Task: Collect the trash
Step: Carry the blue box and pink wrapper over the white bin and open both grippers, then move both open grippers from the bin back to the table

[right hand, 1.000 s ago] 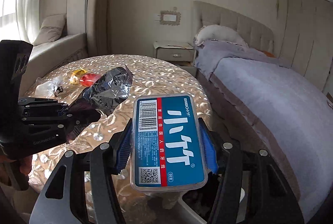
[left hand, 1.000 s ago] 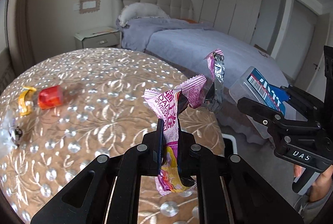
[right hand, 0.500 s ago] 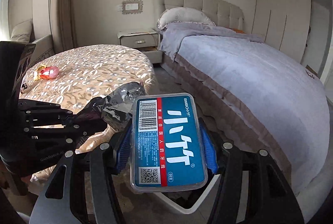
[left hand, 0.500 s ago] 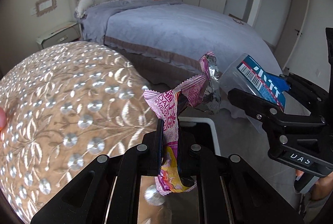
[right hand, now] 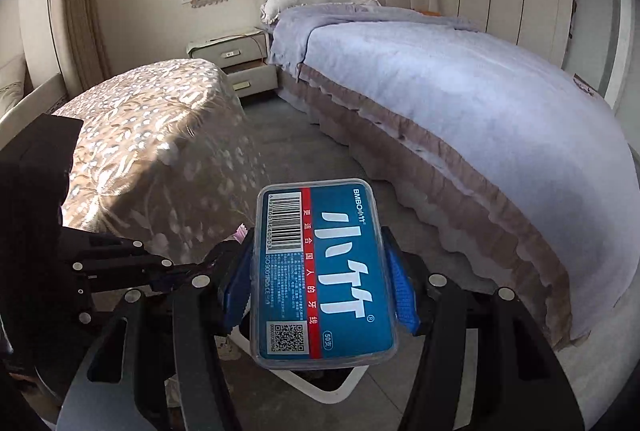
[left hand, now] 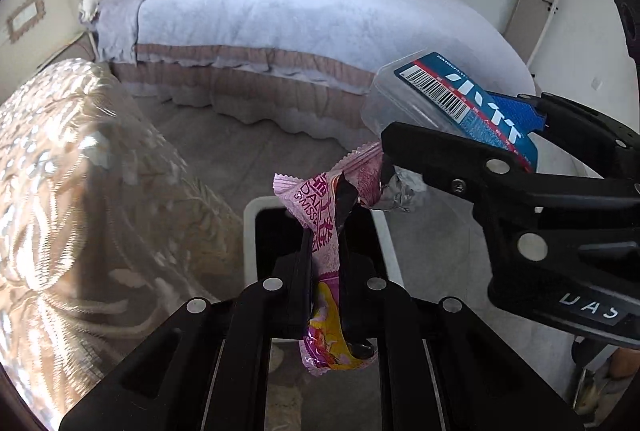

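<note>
My left gripper (left hand: pixel 325 255) is shut on a pink snack wrapper (left hand: pixel 320 207) with a silver foil end, held above a white-rimmed trash bin (left hand: pixel 250 231) on the floor. My right gripper (right hand: pixel 320 271) is shut on a clear plastic box with a blue label (right hand: pixel 322 267), also over the bin, whose rim (right hand: pixel 332 393) shows below the box. In the left wrist view the right gripper (left hand: pixel 472 135) and its box (left hand: pixel 452 103) sit just right of the wrapper, touching or nearly touching its foil end. The left gripper (right hand: pixel 120 263) shows at the left of the right wrist view.
A round table with a gold floral cloth (left hand: pixel 60 171) stands left of the bin; it also shows in the right wrist view (right hand: pixel 152 135). A bed with a lilac cover (left hand: pixel 304 15) lies beyond, with a nightstand (right hand: pixel 232 51) by its head. Grey floor lies between them.
Both grippers have swung right and down, off the table top, to above the trash bin on the floor. Each still holds its item, and the two have come closer together.
</note>
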`<state>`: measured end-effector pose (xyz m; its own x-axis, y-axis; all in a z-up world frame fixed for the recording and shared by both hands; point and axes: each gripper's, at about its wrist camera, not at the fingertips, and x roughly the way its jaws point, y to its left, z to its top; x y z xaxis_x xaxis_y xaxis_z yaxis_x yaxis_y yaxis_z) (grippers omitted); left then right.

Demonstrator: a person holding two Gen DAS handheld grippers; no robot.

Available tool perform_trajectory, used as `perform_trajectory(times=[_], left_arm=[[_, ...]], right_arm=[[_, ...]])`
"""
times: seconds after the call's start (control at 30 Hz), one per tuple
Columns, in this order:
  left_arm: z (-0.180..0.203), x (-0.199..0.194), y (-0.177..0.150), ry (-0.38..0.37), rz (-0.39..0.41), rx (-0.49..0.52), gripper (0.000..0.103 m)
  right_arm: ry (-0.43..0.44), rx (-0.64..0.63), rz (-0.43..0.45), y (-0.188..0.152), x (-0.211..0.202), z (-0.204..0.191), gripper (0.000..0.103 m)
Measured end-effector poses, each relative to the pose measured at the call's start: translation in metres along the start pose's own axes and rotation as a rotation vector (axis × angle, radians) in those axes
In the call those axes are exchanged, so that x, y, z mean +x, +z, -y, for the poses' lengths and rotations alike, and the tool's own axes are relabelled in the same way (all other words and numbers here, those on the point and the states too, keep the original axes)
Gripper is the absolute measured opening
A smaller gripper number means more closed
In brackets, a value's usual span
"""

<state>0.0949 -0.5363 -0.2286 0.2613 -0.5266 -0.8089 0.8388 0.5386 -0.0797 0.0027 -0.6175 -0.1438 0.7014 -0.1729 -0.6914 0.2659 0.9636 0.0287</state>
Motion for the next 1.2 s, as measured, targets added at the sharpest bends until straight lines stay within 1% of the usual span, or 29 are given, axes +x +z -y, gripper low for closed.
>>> perform_trajectory(times=[0.13,0.2,0.27,0.3,0.4,0.47,0.5,0.53,0.57,0.6,0.67,0.7,0.73,0.77,0.8,0.87,0.93,1.0,1.2], left_arm=[[-0.002,0.044,-0.002,-0.014,-0.066,-0.03,0.009],[-0.001,0.066,-0.005,-0.016,-0.09,-0.033,0.009],[-0.003,0.087,-0.009,-0.017,-0.119,-0.033,0.009],[-0.004,0.096,-0.01,-0.021,-0.133,-0.042,0.009],[-0.011,0.112,-0.013,-0.017,-0.151,-0.057,0.01],[-0.014,0.118,-0.015,-0.024,-0.16,-0.065,0.013],[-0.015,0.121,-0.016,-0.019,-0.163,-0.064,0.018],[-0.016,0.124,-0.017,-0.022,-0.169,-0.063,0.03],[-0.016,0.126,-0.018,-0.03,-0.173,-0.063,0.046],[-0.016,0.127,-0.019,-0.028,-0.176,-0.067,0.054],[-0.012,0.127,-0.025,-0.019,-0.173,-0.066,0.085],[-0.012,0.129,-0.026,-0.009,-0.175,-0.062,0.092],[-0.01,0.132,-0.026,0.004,-0.182,-0.054,0.097],[-0.01,0.134,-0.026,0.01,-0.185,-0.049,0.098],[-0.01,0.135,-0.026,0.009,-0.184,-0.054,0.098],[-0.012,0.136,-0.026,0.015,-0.187,-0.064,0.098],[-0.012,0.138,-0.025,0.027,-0.184,-0.056,0.098],[-0.014,0.137,-0.025,0.022,-0.185,-0.058,0.098],[-0.009,0.13,-0.02,0.016,-0.166,-0.051,0.098]], right_arm=[[0.032,0.032,-0.075,-0.011,0.045,0.017,0.059],[0.06,0.013,-0.099,-0.017,0.067,0.019,0.059],[0.028,-0.015,-0.144,-0.025,0.091,0.019,0.059],[0.033,-0.013,-0.166,-0.028,0.1,0.021,0.059],[0.047,0.001,-0.203,-0.036,0.116,0.023,0.059],[0.057,0.005,-0.214,-0.04,0.122,0.022,0.059],[0.06,0.003,-0.221,-0.041,0.124,0.021,0.059],[0.059,0.0,-0.224,-0.043,0.127,0.02,0.059],[0.065,-0.001,-0.23,-0.044,0.131,0.019,0.059],[0.074,0.002,-0.236,-0.045,0.133,0.019,0.06],[0.065,0.005,-0.236,-0.047,0.138,0.02,0.06],[0.073,0.01,-0.241,-0.048,0.14,0.021,0.067],[0.081,0.013,-0.24,-0.049,0.141,0.021,0.083],[0.081,0.014,-0.23,-0.049,0.141,0.021,0.09],[0.071,0.006,-0.222,-0.05,0.141,0.021,0.094],[0.078,-0.001,-0.228,-0.053,0.144,0.02,0.098],[0.073,0.005,-0.228,-0.053,0.145,0.021,0.099],[0.071,0.006,-0.231,-0.052,0.145,0.021,0.099],[0.031,0.013,-0.192,-0.049,0.13,0.027,0.099]])
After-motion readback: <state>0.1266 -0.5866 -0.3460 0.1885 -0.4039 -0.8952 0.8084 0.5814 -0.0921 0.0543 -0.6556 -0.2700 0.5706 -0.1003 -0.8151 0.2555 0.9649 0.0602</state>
